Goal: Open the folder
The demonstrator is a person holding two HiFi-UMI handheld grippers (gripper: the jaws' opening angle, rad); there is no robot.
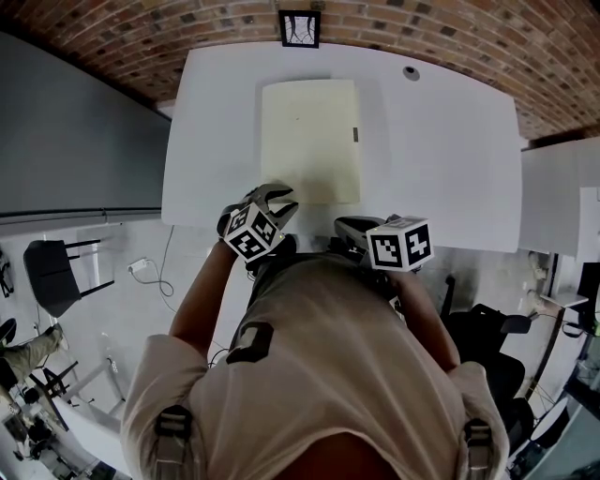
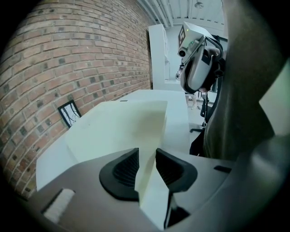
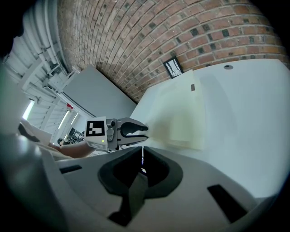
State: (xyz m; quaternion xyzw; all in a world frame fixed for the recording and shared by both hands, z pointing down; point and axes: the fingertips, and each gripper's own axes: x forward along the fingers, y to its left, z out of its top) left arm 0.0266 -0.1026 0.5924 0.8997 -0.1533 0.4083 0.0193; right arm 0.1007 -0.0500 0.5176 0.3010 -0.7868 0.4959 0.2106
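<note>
A pale yellow folder [image 1: 309, 141] lies closed and flat on the white table [image 1: 441, 141], its near edge close to the table's front edge. My left gripper [image 1: 278, 202] is at the folder's near left corner. In the left gripper view the folder's [image 2: 122, 127] corner runs between the left gripper's [image 2: 147, 167] jaws, which stand a little apart on either side of it. My right gripper [image 1: 349, 226] hangs off the front edge, right of the folder, touching nothing. Its jaws [image 3: 142, 161] are shut and empty, with the folder [image 3: 181, 113] lying ahead of them.
A small dark tab [image 1: 355, 134] sits on the folder's right edge. A small round fitting [image 1: 411, 72] is at the table's far right. A framed marker [image 1: 300, 28] leans on the brick behind. A grey panel [image 1: 75, 131] stands to the left.
</note>
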